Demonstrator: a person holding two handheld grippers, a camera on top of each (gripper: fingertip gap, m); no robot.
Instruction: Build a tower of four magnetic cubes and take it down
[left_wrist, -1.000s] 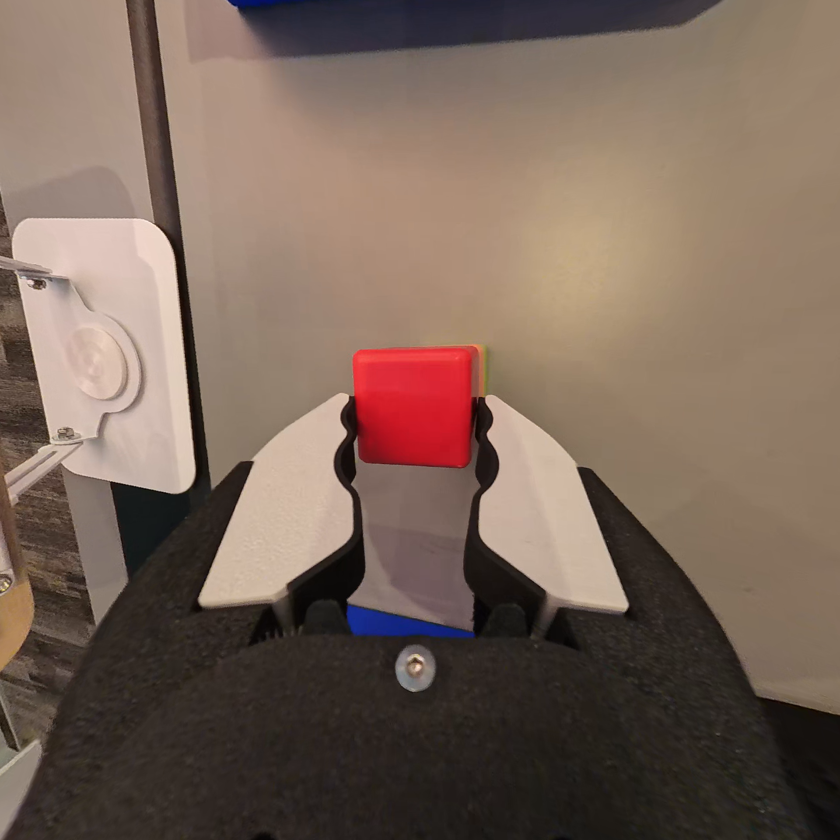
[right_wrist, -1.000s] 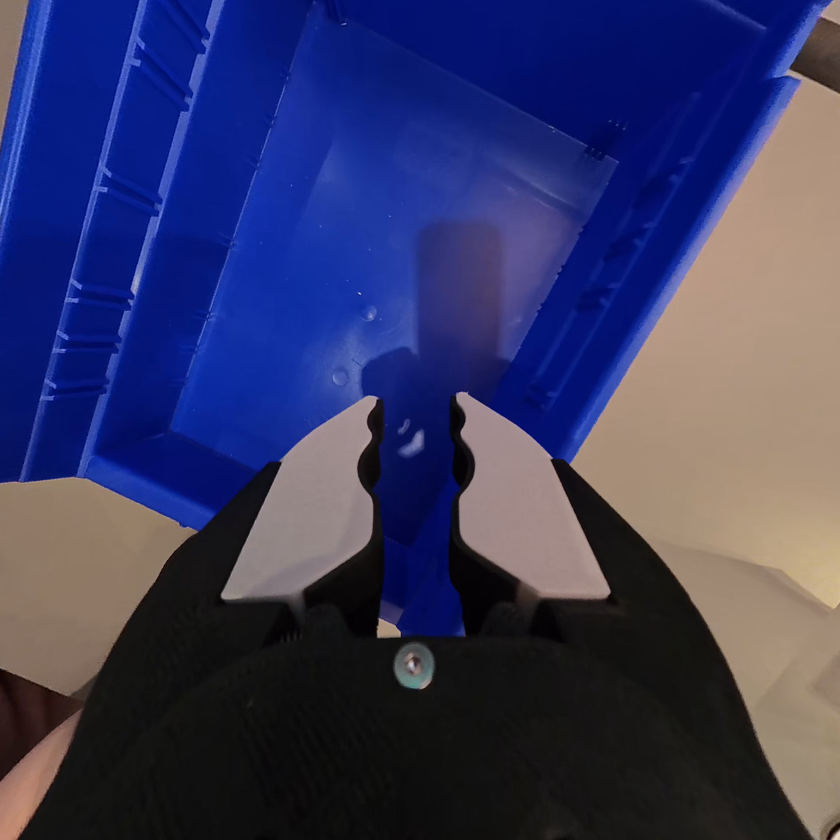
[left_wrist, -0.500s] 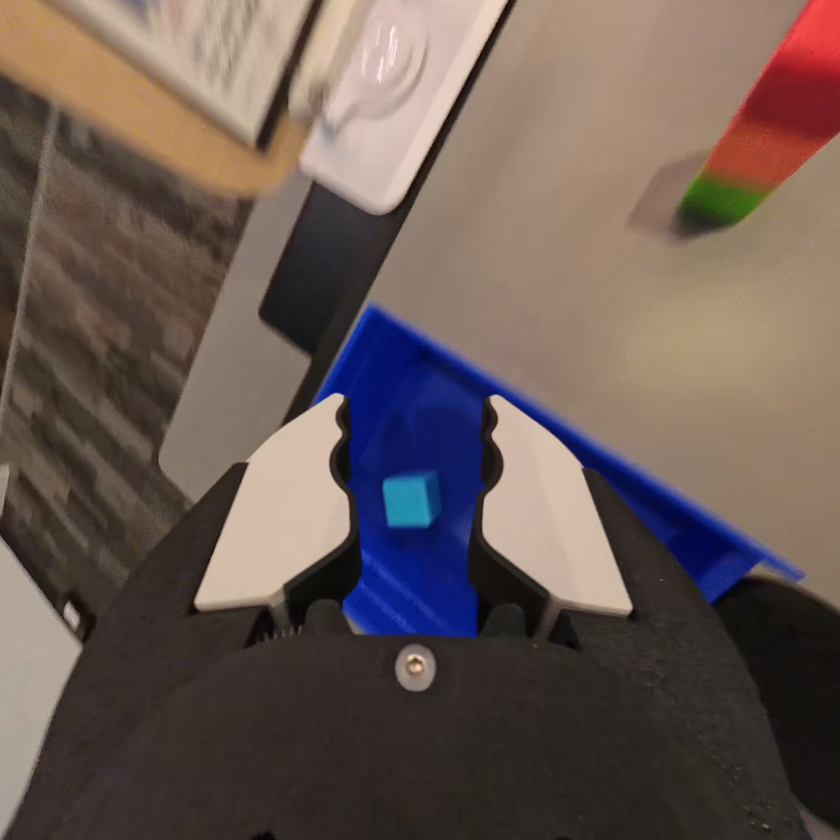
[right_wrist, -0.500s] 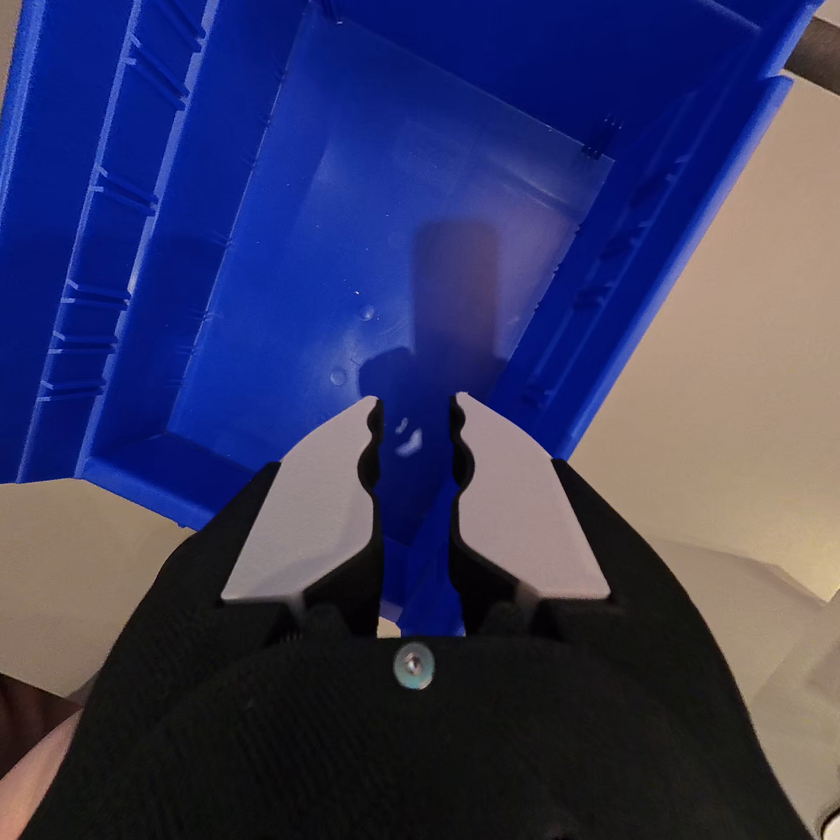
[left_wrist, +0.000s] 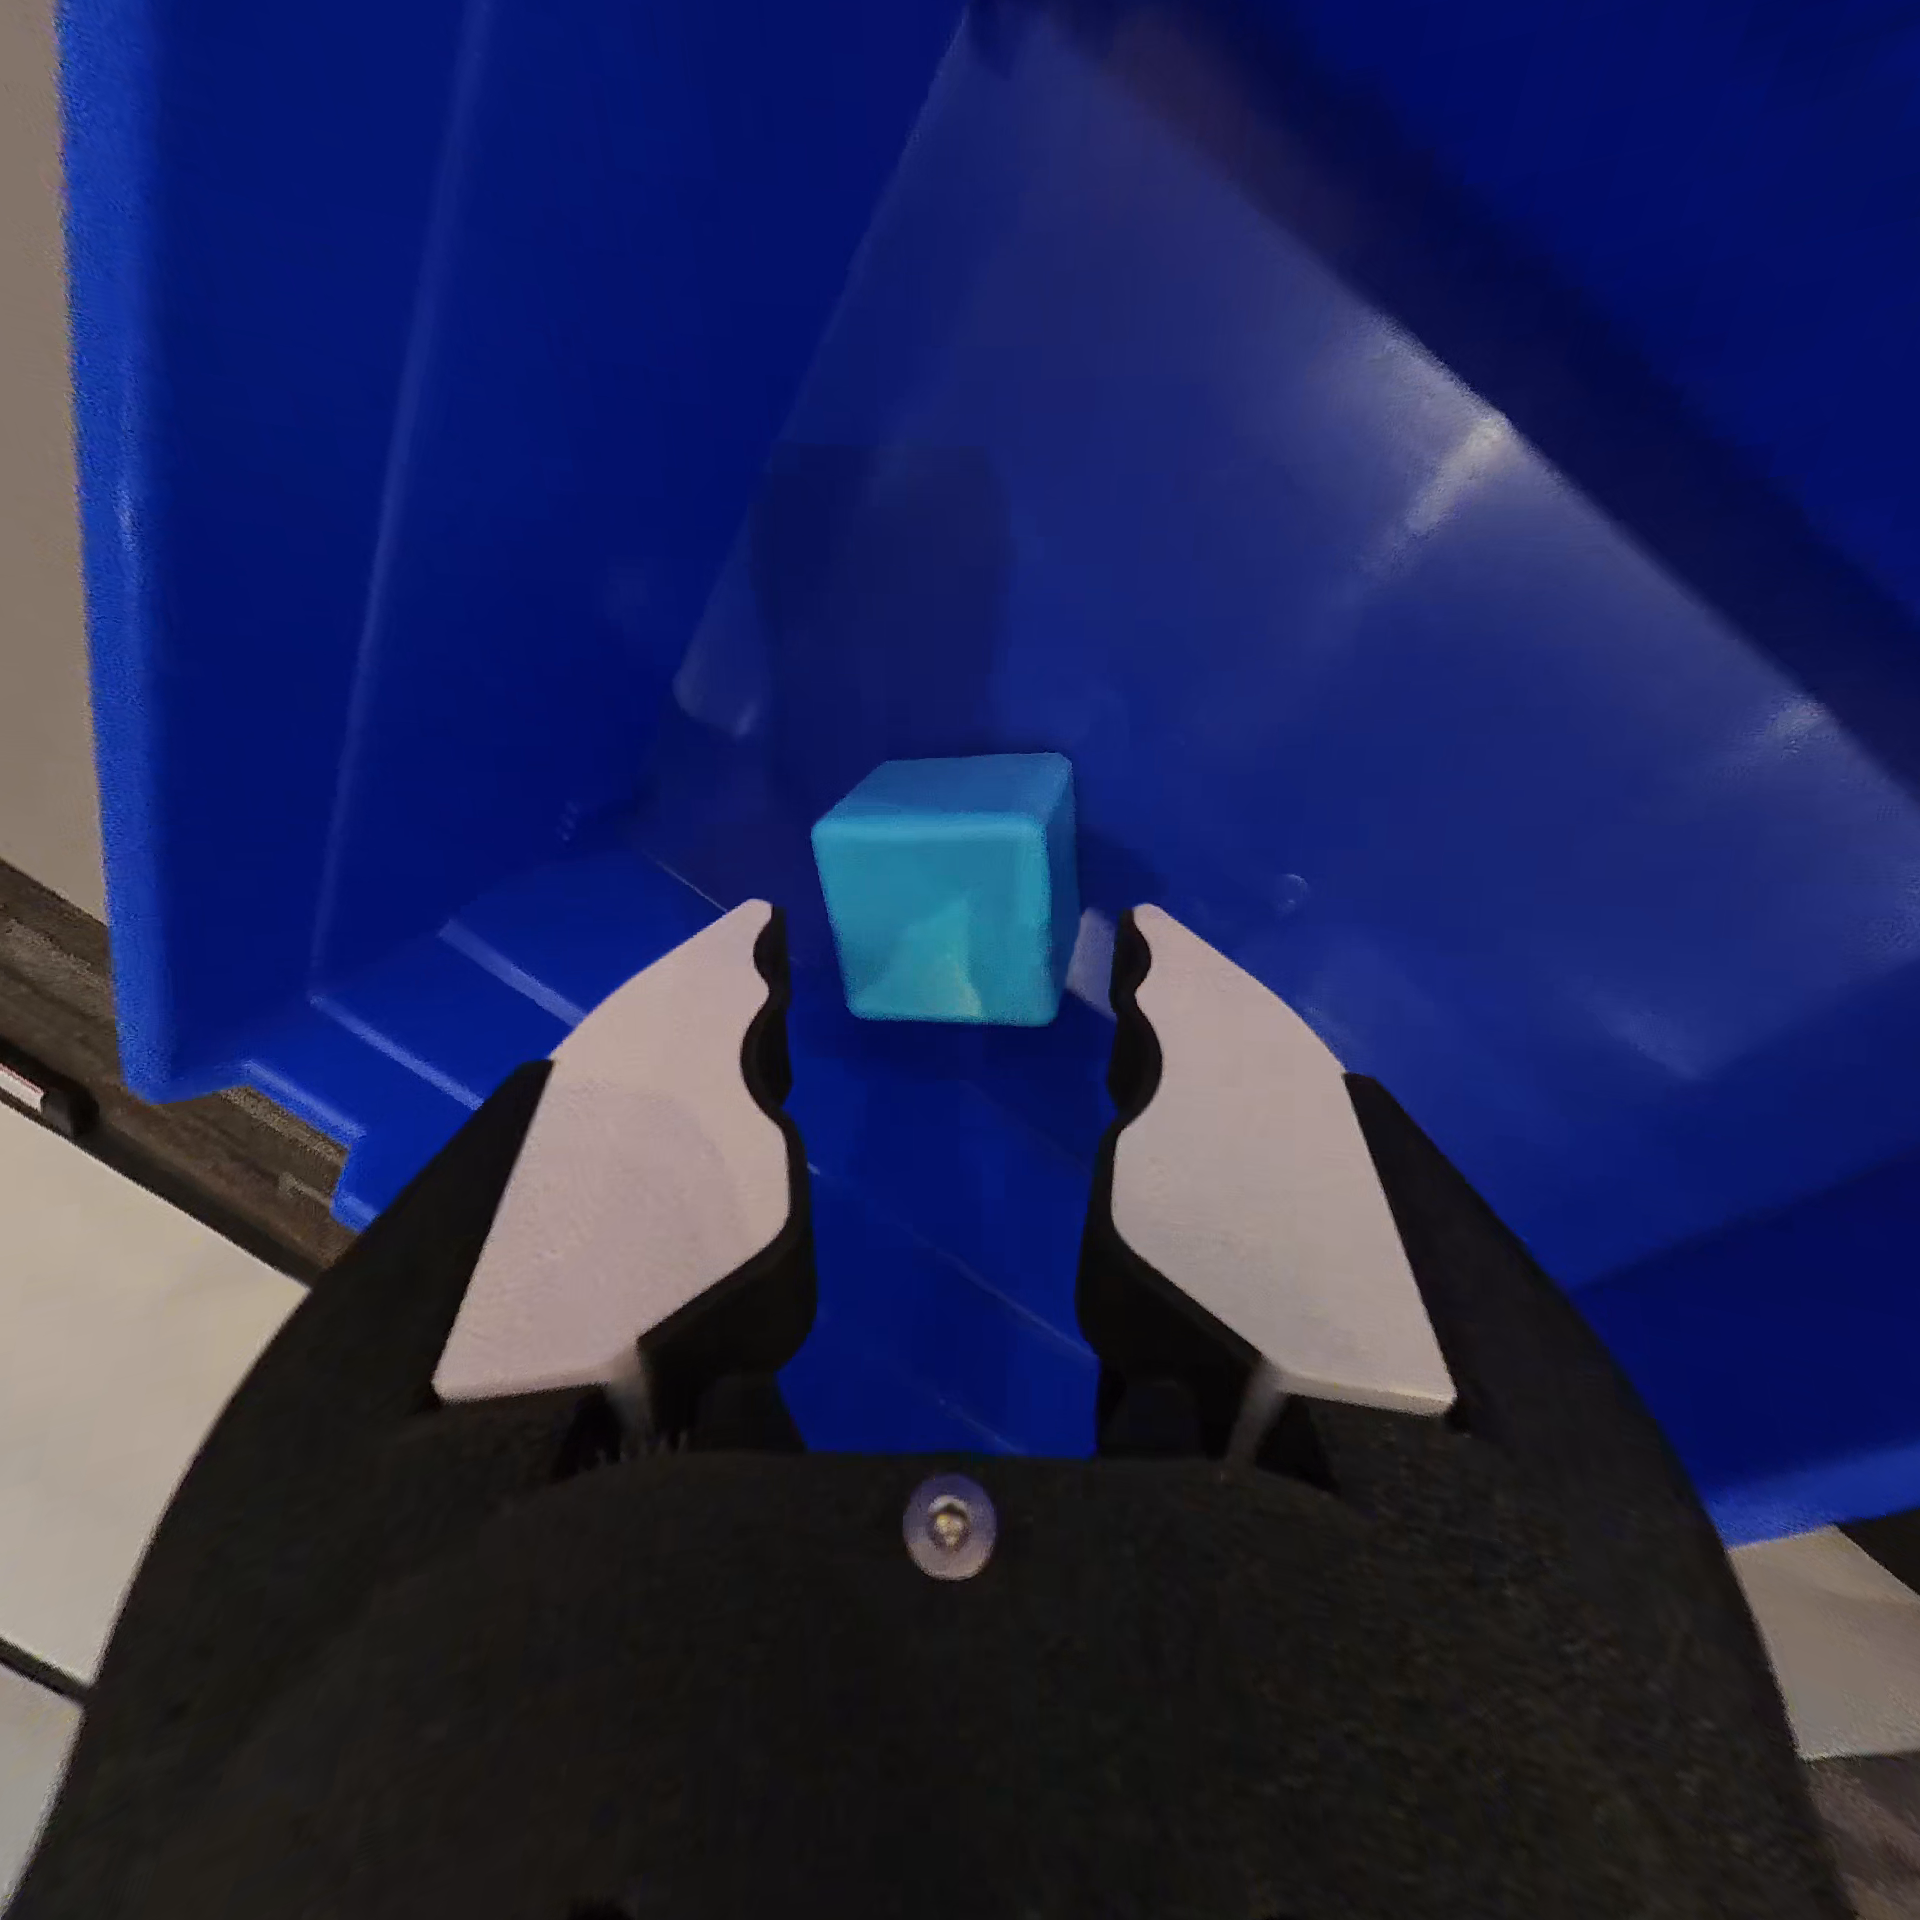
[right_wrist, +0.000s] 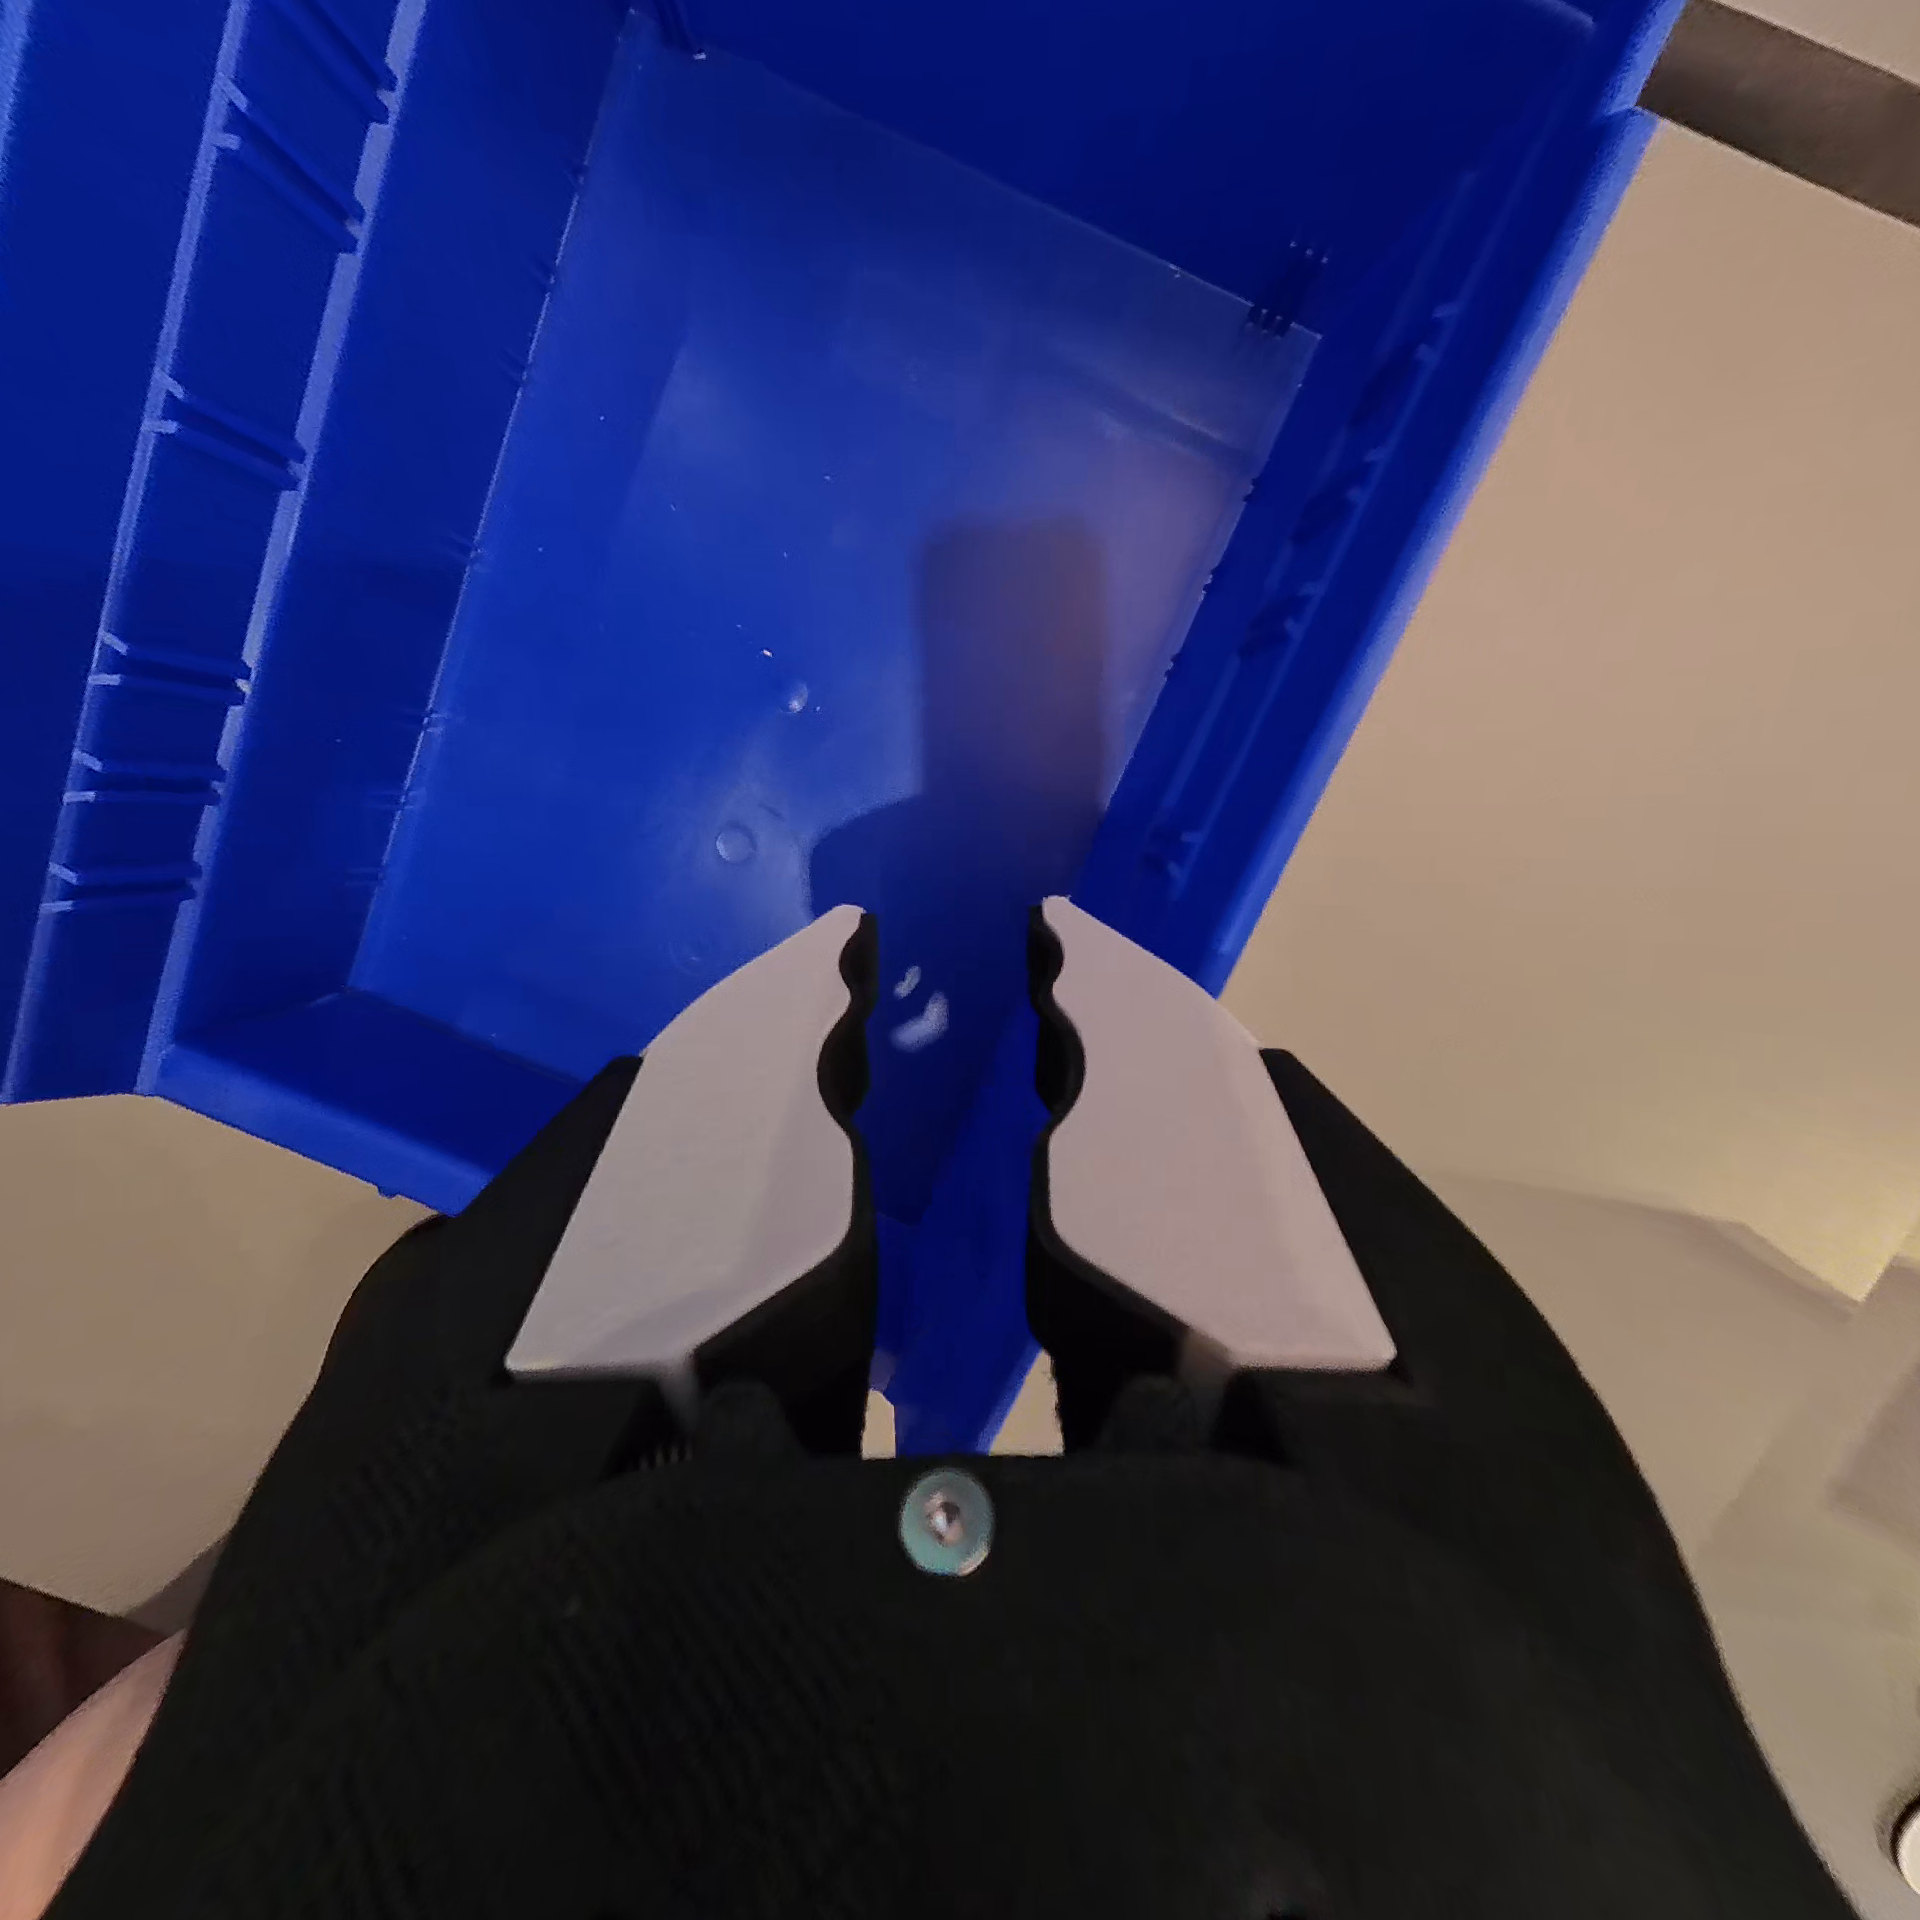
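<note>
A light-blue cube (left_wrist: 945, 888) lies on the floor of a blue bin (left_wrist: 1455, 623) in the left wrist view. My left gripper (left_wrist: 948, 940) is open and empty, its fingertips just short of the cube, one on each side of its near face. My right gripper (right_wrist: 951, 935) is open with a narrow gap and empty, held over another blue bin (right_wrist: 831, 520) whose floor shows no cubes. The stacked cubes are out of view.
The blue bins rest on a beige table (right_wrist: 1610, 727). A dark strip and white surface (left_wrist: 125, 1299) show at the left of the left wrist view. A bit of a person's hand (right_wrist: 62, 1745) shows at lower left in the right wrist view. Across from one pair of fingers to the other is roughly 70 cm.
My left gripper let go of the red cube atop the stack, swung away, and moved down into the blue bin close to the light-blue cube. The right gripper stayed almost still.
</note>
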